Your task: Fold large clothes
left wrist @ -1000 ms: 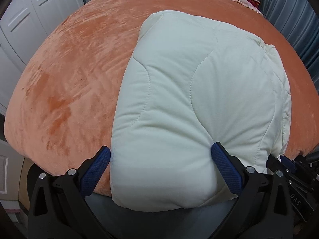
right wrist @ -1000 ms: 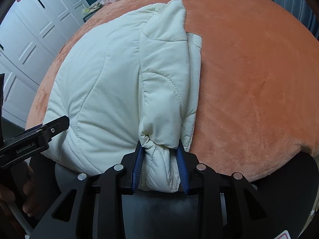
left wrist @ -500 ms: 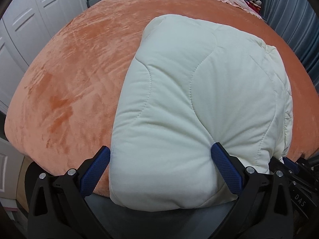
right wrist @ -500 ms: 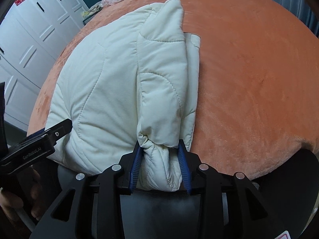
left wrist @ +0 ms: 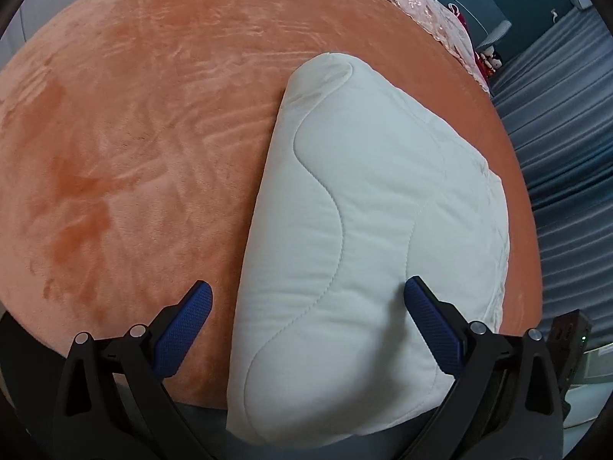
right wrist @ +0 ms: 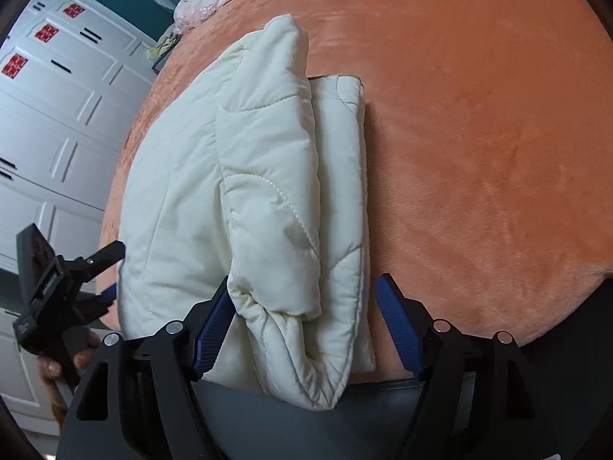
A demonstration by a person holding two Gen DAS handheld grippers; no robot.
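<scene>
Garment: a cream quilted padded jacket [left wrist: 367, 230] lies folded into a thick bundle on the bed [left wrist: 134, 134], which is covered in an orange plush blanket. Its near end hangs a little past the bed's front edge.
Left gripper [left wrist: 306, 326]: jaws spread wide, holding nothing; the right finger presses into the jacket's top, the left finger stands beside the jacket over the blanket.
Right gripper [right wrist: 302, 326]: jaws parted and gripping nothing; the bunched end of the jacket's folded layers [right wrist: 291, 306] sits loosely between the fingers.
Step in hand: judged to be the release and settling of the fold, with the bundle nearly finished.
Doing it well: draw both grippers straight back from the jacket so the pads do not drag the top layer; the puffy filling looks springy, so a light press on the top flap [right wrist: 268, 161] may help it stay flat.
Edges: the overhanging end is the weak spot; sliding the jacket further onto the bed would steady it.
Open room: wide bare blanket to both sides of the jacket and beyond its far end; pink lace bedding [left wrist: 421, 4] lies well beyond the jacket; white wardrobe doors [right wrist: 57, 115] stand off the bed on the jacket's left.
</scene>
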